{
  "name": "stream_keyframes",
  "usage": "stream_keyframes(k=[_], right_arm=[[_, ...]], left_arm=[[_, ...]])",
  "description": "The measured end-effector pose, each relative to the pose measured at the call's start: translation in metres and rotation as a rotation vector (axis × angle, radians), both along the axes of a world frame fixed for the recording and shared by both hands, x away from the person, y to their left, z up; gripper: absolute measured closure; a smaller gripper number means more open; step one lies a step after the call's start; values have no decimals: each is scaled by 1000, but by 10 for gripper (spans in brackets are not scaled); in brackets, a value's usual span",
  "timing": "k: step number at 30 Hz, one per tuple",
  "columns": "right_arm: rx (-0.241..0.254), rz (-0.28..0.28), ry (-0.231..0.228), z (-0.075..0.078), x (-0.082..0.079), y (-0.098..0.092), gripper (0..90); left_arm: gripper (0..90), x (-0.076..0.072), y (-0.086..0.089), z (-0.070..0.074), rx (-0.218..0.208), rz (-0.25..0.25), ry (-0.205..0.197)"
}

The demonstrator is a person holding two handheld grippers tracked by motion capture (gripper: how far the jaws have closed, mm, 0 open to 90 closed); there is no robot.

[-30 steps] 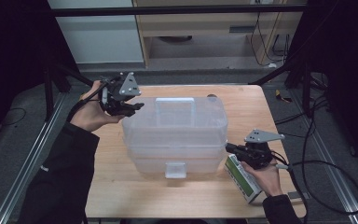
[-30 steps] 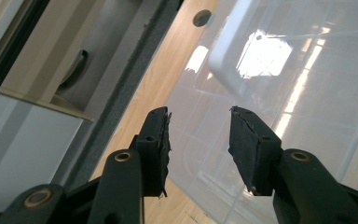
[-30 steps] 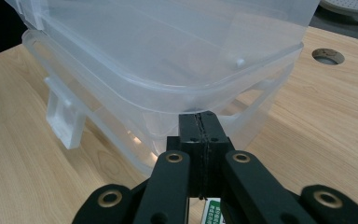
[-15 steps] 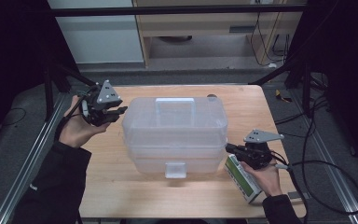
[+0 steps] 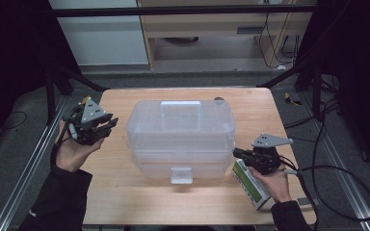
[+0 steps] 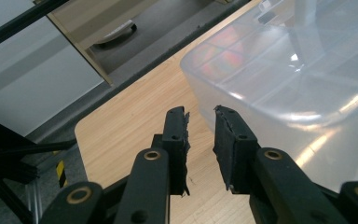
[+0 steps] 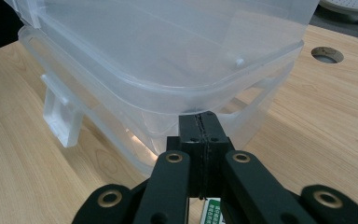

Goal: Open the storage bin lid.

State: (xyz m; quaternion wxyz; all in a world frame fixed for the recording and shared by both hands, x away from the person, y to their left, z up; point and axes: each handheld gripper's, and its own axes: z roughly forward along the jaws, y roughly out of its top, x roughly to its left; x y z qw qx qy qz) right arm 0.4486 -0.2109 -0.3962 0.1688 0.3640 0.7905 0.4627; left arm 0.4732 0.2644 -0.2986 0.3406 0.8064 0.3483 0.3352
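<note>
Right tool [image 5: 243, 155] jaws shut, tips pressed under the clear storage box [image 5: 180, 134] lid rim mid-counter, likely steadying it, while left tool [image 5: 107, 127], jaws just narrowing and empty, nears its left end.

Right gripper [image 5: 243, 155] and hand partly cover green carton [image 5: 252, 185].

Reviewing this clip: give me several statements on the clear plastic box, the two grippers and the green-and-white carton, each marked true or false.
1. The right gripper has its jaws shut, tips at the rim of the clear box. True.
2. The left gripper clamps the box lid. False: its jaws have just been closing, but nothing is between them.
3. The carton lies inside the box. False: it lies on the table, beside the box.
4. The box has a handle on top. True.
</note>
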Motion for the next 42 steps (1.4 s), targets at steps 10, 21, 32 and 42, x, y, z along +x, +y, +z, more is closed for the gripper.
stream_keyframes(k=[10, 21, 32, 42], right_arm=[[-6, -2, -3, -1, 0, 1, 900], [-9, -1, -5, -1, 0, 1, 900], [-12, -2, -6, -1, 0, 1, 900], [-13, -6, -10, -1, 0, 2, 900]], left_arm=[[757, -16, 8, -49, -100, 46, 16], [834, -23, 6, -84, -134, 80, 62], [893, -24, -6, -101, -147, -3, 120], [893, -28, -15, -99, -165, -63, 109]])
